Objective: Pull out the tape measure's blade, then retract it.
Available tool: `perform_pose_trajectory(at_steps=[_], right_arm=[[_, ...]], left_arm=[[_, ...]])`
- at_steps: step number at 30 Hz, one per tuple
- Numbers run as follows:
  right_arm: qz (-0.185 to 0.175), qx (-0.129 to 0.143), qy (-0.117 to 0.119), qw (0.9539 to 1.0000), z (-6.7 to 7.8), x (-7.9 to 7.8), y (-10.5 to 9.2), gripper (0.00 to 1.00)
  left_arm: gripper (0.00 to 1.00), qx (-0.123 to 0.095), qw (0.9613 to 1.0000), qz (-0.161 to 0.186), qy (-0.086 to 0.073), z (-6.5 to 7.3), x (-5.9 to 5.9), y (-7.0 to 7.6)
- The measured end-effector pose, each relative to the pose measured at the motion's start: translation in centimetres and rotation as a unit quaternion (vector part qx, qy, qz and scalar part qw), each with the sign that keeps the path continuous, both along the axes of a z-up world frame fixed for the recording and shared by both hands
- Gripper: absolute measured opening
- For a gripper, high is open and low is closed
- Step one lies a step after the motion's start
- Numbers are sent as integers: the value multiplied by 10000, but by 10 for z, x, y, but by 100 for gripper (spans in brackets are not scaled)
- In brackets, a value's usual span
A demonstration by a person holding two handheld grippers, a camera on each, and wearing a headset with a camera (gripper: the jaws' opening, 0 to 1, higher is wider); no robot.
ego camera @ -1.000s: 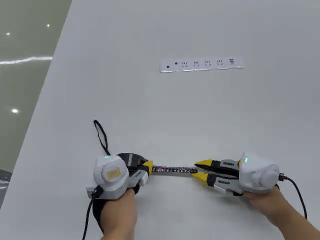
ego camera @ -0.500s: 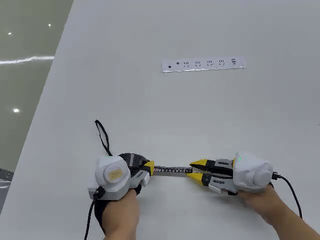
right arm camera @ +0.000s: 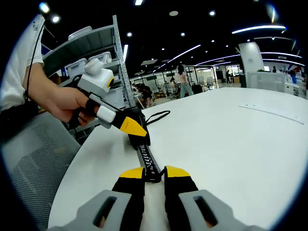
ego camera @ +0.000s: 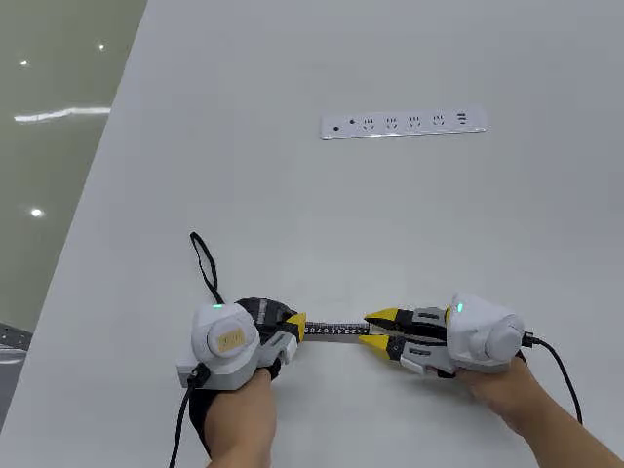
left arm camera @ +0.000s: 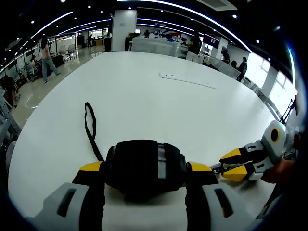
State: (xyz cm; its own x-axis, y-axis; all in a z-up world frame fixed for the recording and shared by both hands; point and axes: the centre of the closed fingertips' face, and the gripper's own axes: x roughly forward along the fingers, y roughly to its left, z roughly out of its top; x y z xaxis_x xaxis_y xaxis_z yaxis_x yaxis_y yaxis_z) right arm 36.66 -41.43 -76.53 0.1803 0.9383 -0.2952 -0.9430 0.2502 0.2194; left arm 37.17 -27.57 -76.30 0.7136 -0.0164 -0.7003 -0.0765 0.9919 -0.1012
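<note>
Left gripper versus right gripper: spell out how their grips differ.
The left gripper clamps the black tape measure case; the right gripper pinches the blade at its pulled-out end. The left gripper's jaws stand wide apart around the case, while the right gripper's jaws are nearly together. Both have yellow tips, face each other, and sit low over the white table.

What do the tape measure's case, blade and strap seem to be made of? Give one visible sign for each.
Case: probably matt black plastic or rubber. Its surface is dull and rounded, with a grey band.
Blade: a thin dark strip, perhaps coated steel. It runs flat and straight, with pale printed numerals.
Strap: black cord or woven fabric. It lies limp in a loose loop.
</note>
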Motion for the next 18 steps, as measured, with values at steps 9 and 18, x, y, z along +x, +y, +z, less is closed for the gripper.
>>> perform_pose_trajectory(at_steps=[9,18], right_arm=[[49,1,-8,10000,-1,2,13,13],[70,8,5,10000,-1,4,17,13]], left_arm=[[66,-10,10000,5,8,0,-1,0],[66,-16,10000,19,9,0,0,0]])
